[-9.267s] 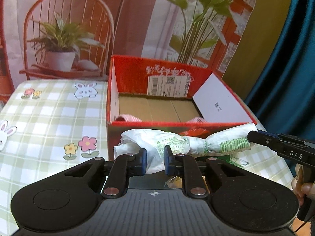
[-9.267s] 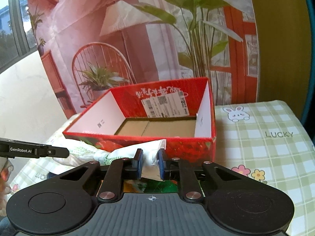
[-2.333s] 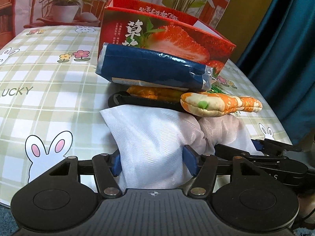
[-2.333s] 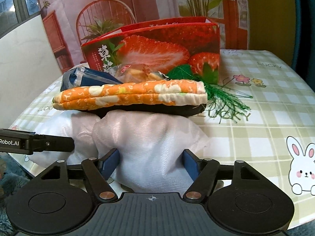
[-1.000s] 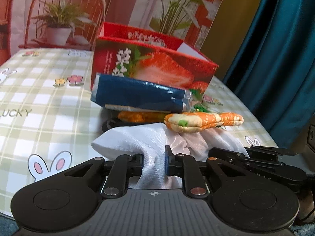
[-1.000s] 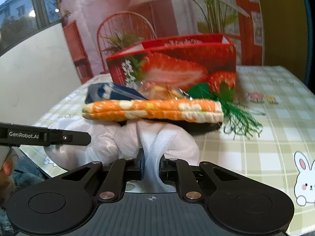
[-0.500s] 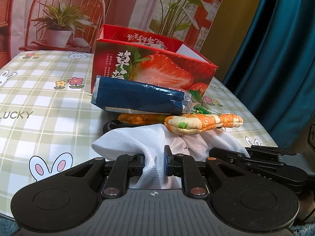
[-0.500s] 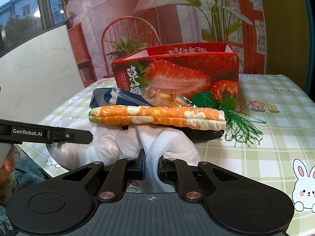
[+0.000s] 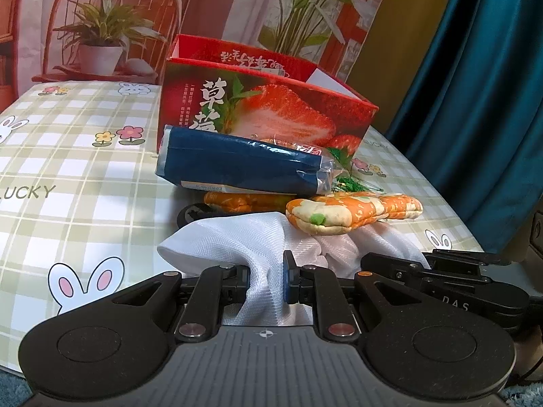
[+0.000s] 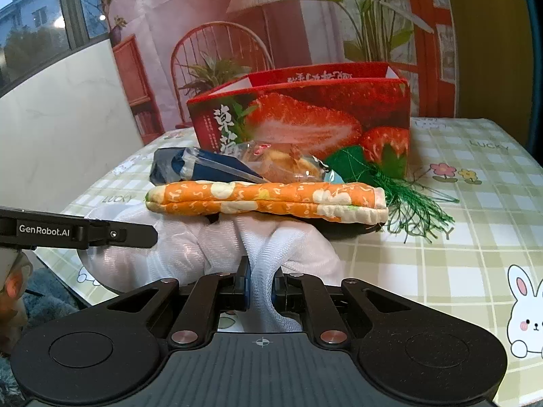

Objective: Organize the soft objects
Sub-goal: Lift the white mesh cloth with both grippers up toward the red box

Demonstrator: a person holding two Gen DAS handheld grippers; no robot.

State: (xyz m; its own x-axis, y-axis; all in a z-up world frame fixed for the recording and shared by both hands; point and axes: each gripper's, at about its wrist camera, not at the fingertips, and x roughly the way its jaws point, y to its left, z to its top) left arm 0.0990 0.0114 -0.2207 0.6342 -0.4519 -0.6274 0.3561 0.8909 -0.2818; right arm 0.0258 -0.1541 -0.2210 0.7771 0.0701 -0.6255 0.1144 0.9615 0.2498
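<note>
Both grippers, left [image 9: 266,279] and right [image 10: 261,286], clamped on white cloth bundle [image 9: 237,237] at frame bottom; next probably lift toward strawberry box [image 9: 271,108].

Checked tablecloth [image 9: 85,169] carries strawberry box [image 9: 271,108], blue packet [image 9: 237,166].

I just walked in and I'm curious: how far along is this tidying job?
Nothing shows inside the strawberry box from this angle. In hand: the left gripper and right gripper are both shut on the white cloth at the table's near edge. Left outside the box: the orange mitt, the blue pack and the green tassel.
</note>
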